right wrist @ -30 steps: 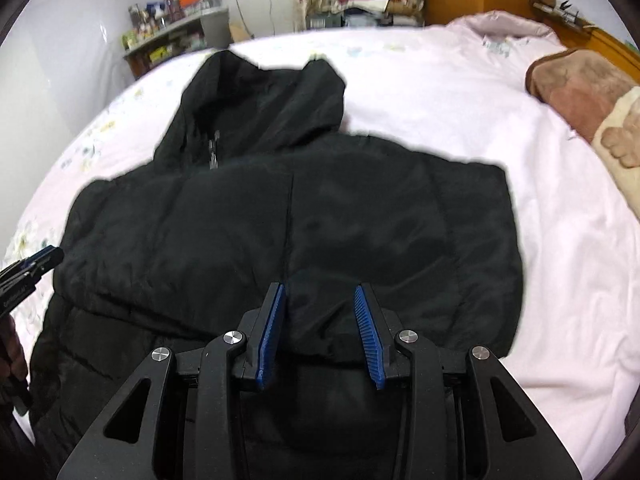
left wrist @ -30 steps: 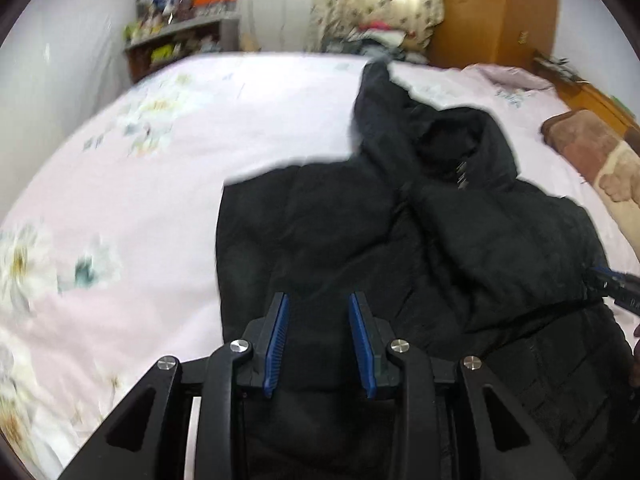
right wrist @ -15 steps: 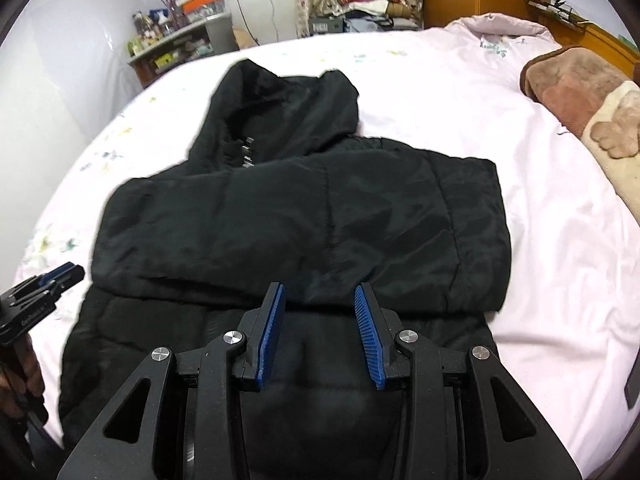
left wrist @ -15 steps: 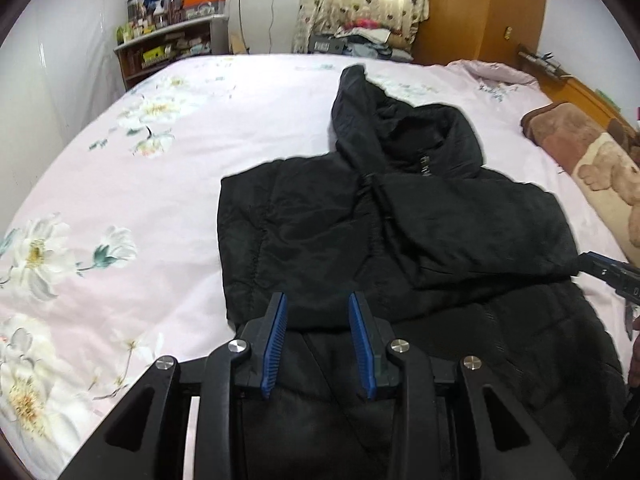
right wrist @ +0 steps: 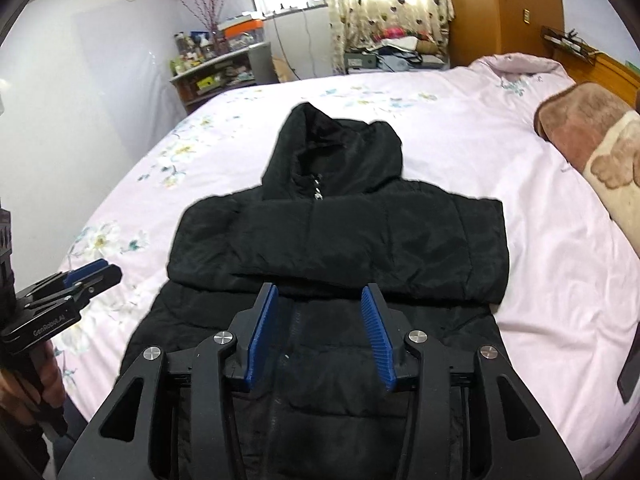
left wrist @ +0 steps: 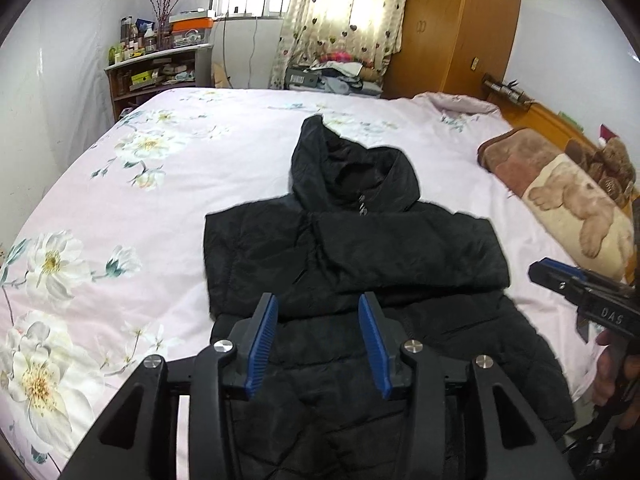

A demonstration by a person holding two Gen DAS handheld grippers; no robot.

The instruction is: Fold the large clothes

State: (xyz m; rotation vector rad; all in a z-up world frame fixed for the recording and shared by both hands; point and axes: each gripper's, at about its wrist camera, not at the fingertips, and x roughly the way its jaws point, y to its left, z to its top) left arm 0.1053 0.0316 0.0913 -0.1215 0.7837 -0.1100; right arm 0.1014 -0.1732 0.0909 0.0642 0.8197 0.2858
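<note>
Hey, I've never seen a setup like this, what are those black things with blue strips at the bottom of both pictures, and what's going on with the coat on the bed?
Those are hand-held tongs, one in each of a person's hands, each with a small wide-angle camera looking forward along its two fingers. One picture comes from the left tongs, the other from the right tongs; each also catches the other tongs at its edge.

A black hooded jacket lies on the bed, which has a pink flowered sheet. Its sleeves appear folded across the chest, and the hood points away. A brown blanket sits by the headboard.

Nothing is held: both pairs of blue-padded jaws are opening, with only air between them, above the jacket's lower part.
</note>
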